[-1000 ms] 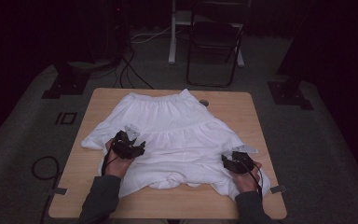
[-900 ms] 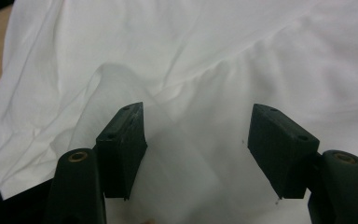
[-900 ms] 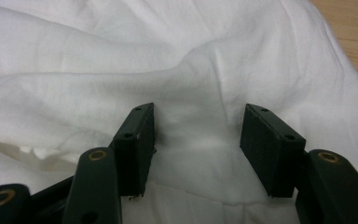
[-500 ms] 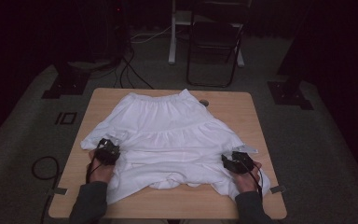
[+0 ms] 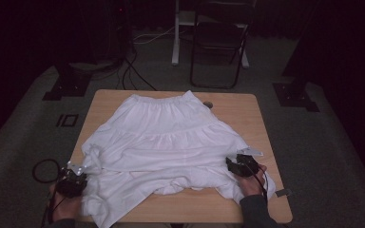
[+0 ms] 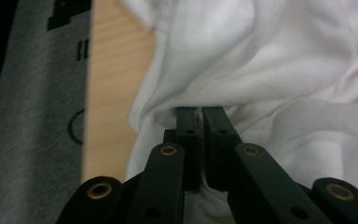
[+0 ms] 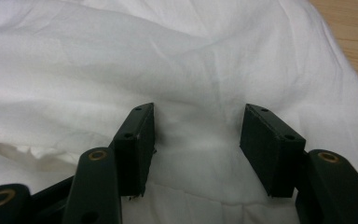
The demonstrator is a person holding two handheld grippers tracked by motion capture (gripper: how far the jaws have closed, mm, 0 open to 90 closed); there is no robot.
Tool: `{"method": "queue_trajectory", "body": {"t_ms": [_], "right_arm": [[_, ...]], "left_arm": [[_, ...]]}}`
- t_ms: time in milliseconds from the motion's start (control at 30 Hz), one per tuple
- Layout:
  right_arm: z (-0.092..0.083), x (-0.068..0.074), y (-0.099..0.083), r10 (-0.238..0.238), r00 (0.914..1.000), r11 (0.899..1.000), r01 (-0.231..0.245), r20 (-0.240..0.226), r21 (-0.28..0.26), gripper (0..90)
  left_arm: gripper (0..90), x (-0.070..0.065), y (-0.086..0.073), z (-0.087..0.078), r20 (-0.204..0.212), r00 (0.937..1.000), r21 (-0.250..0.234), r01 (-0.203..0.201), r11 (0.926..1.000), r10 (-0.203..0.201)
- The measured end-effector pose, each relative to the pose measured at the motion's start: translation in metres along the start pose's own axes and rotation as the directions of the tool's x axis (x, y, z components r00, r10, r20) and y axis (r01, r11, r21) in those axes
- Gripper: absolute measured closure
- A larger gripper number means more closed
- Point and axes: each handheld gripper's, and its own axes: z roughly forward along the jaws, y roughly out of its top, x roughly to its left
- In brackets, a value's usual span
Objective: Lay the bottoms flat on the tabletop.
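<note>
A white skirt (image 5: 166, 147) lies spread over the middle of the table (image 5: 247, 109), its waistband toward the top of the high view. At the lower left, the left gripper (image 5: 72, 179) has just clamped onto a fold of the skirt's hem at the table's edge. At the lower right, the right gripper (image 5: 240, 164) rests on the cloth with jaws apart, grasping nothing.

My right tool (image 7: 196, 149) has its two black jaws standing apart, and both rest on the white skirt (image 7: 121, 70). The cloth between them lies smooth and is not pinched. At the upper right corner I see a bare piece of wooden tabletop (image 7: 354, 28).
</note>
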Motion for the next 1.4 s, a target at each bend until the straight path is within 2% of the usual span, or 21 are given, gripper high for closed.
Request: {"method": "queue_trajectory", "body": {"t_ms": [100, 167, 233, 300, 400, 500, 567, 667, 700, 767, 833, 900, 967, 1000, 1033, 1067, 1133, 1167, 1200, 1267, 1400], "right_arm": [[0.0, 0.0, 0.0, -0.001, 1.0, 1.0, 0.001, 0.001, 0.0, 44.6], [0.0, 0.0, 0.0, 0.0, 1.0, 1.0, 0.0, 0.001, 0.0, 44.7], [0.0, 0.0, 0.0, -0.001, 1.0, 1.0, 0.001, 0.001, 0.0, 44.7], [0.0, 0.0, 0.0, -0.001, 1.0, 1.0, 0.001, 0.002, 0.0, 44.7], [0.0, 0.0, 0.0, 0.0, 1.0, 1.0, 0.0, 0.001, 0.001, 44.7], [0.0, 0.0, 0.0, 0.0, 1.0, 1.0, 0.0, 0.001, 0.001, 44.7], [0.0, 0.0, 0.0, 0.0, 1.0, 1.0, 0.0, 0.001, 0.0, 44.7], [0.0, 0.0, 0.0, 0.0, 1.0, 1.0, 0.0, 0.0, 0.0, 44.7], [0.0, 0.0, 0.0, 0.0, 1.0, 1.0, 0.0, 0.0, 0.001, 44.7], [0.0, 0.0, 0.0, 0.0, 1.0, 1.0, 0.0, -0.001, 0.001, 44.7], [0.0, 0.0, 0.0, 0.0, 1.0, 1.0, 0.0, -0.001, 0.001, 44.7], [0.0, 0.0, 0.0, 0.001, 1.0, 1.0, -0.001, -0.003, 0.0, 44.8], [-0.001, -0.001, 0.0, 0.0, 1.0, 1.0, 0.0, -0.006, 0.001, 45.0], [-0.001, -0.001, 0.0, 0.0, 1.0, 1.0, 0.0, -0.006, 0.001, 45.0], [-0.001, -0.002, -0.001, -0.004, 1.0, 1.0, 0.004, -0.009, 0.002, 45.1], [-0.002, -0.003, -0.002, -0.007, 0.9999, 1.0, 0.007, -0.01, 0.001, 45.2], [-0.004, -0.004, -0.003, -0.008, 0.9998, 1.0, 0.008, -0.015, 0.002, 45.3], [-0.004, -0.004, -0.003, -0.008, 0.9998, 1.0, 0.008, -0.015, 0.002, 45.3], [-0.005, -0.004, -0.004, -0.012, 0.9998, 1.0, 0.012, -0.018, 0.002, 45.3], [-0.009, -0.007, -0.007, -0.01, 0.9998, 1.0, 0.011, -0.02, 0.006, 46.0], [-0.017, -0.013, -0.014, -0.012, 0.9998, 1.0, 0.013, -0.016, 0.014, 47.8]], "left_arm": [[84.2, 0.004, -0.008, -0.009, -0.008, 1.0, 0.001, 0.005, 1.0, -0.005], [76.6, 0.007, -0.01, -0.015, -0.012, 0.9997, -0.013, 0.023, 0.9996, -0.024], [67.6, 0.011, -0.008, -0.028, -0.007, 0.9984, -0.052, 0.055, 0.9971, -0.056], [62.5, 0.012, -0.002, -0.041, 0.003, 0.9982, -0.1, 0.061, 0.9932, -0.061], [58.9, 0.008, 0.011, -0.058, 0.024, 0.999, -0.164, 0.041, 0.9856, -0.037], [56.5, -0.005, 0.029, -0.068, 0.052, 0.9984, -0.216, -0.009, 0.9765, 0.021], [56.0, -0.015, 0.042, -0.067, 0.072, 0.9956, -0.231, -0.042, 0.9721, 0.06], [56.1, -0.029, 0.06, -0.051, 0.097, 0.9884, -0.236, -0.091, 0.9674, 0.117], [56.5, -0.032, 0.064, -0.046, 0.105, 0.986, -0.233, -0.102, 0.9671, 0.129], [57.5, -0.038, 0.074, -0.024, 0.122, 0.9823, -0.21, -0.115, 0.971, 0.142], [58.1, -0.04, 0.078, 0.0, 0.138, 0.9815, -0.167, -0.109, 0.9799, 0.133], [58.7, -0.04, 0.077, 0.02, 0.152, 0.9832, -0.119, -0.083, 0.9895, 0.101], [58.6, -0.037, 0.07, 0.038, 0.152, 0.9864, -0.076, -0.052, 0.9957, 0.063], [58.5, -0.037, 0.07, 0.038, 0.152, 0.9864, -0.076, -0.052, 0.9957, 0.063], [58.5, -0.033, 0.062, 0.042, 0.171, 0.9848, -0.086, -0.014, 0.9962, 0.029], [57.8, -0.029, 0.057, 0.041, 0.18, 0.9835, -0.092, 0.007, 0.9958, 0.01], [57.5, -0.022, 0.05, 0.039, 0.16, 0.9868, -0.089, 0.038, 0.9953, -0.023], [57.4, -0.022, 0.05, 0.039, 0.16, 0.9868, -0.089, 0.038, 0.9953, -0.023], [57.4, -0.014, 0.044, 0.037, 0.159, 0.9858, -0.087, 0.069, 0.9939, -0.054], [56.3, -0.009, 0.038, 0.035, 0.16, 0.983, -0.087, 0.105, 0.9907, -0.09], [52.4, -0.007, 0.028, 0.027, 0.132, 0.9838, -0.093, 0.134, 0.9865, -0.122]]}}
